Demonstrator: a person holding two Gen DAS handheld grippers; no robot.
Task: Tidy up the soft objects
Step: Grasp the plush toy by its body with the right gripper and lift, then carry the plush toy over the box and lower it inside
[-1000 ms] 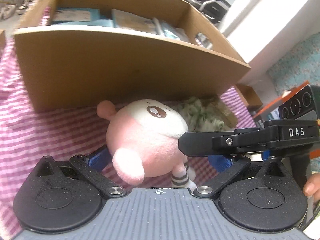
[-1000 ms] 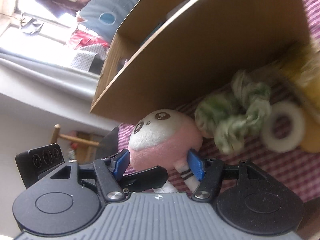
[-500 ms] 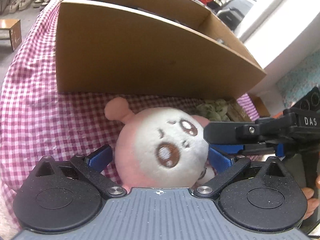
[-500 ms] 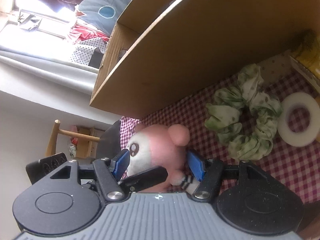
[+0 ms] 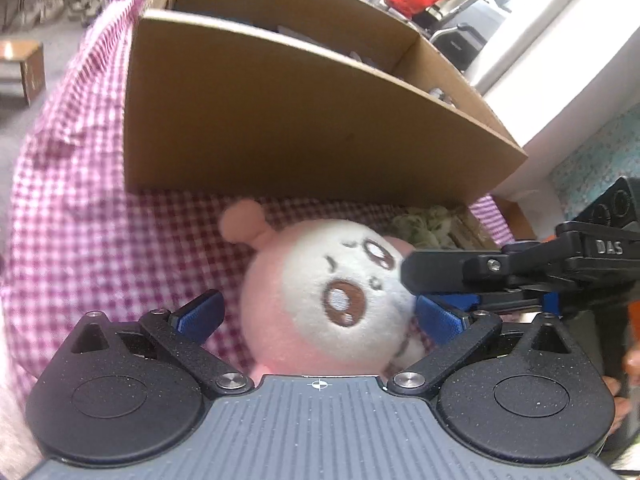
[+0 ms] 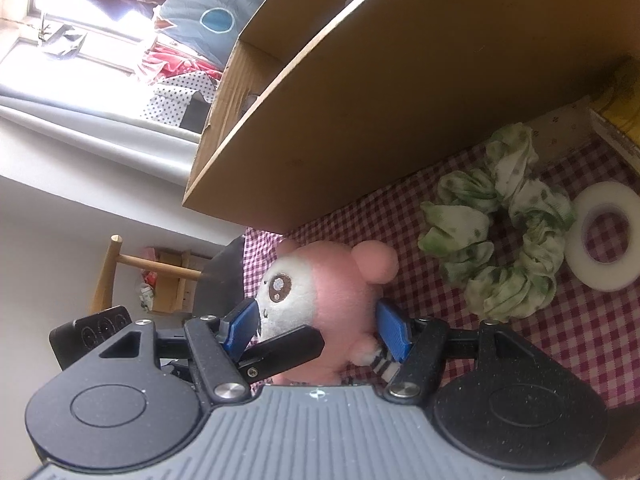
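Moved: plush (image 5: 320, 300) turned face-up toward your left tool (image 5: 320, 314), box (image 5: 304, 128) looks farther.
Right tool (image 6: 320, 330): pinching plush.
Left tool: spread, plush between, not gripped.
Plush: on desk (image 5: 100, 248) before box.
Left: plush, scrunchie (image 6: 504, 240) unboxed.

Your left gripper (image 5: 318, 314) is sitting low over the pink-and-white checked cloth (image 5: 88, 216) with its blue-padded jaws standing apart. The left pad (image 5: 200, 312) is lying clear of the plush toy (image 5: 324, 300), while the right pad (image 5: 438, 318) is lying just beside it; whether that one is touching is hard to tell. The pink plush is showing its white face and one round ear. Your right gripper (image 5: 416, 280) is reaching in from the right, one black finger lying against the face. Behind the toy a cardboard box (image 5: 288, 128) is standing open-topped, and a green scrunchie (image 5: 424, 222) is peeking out at its base.
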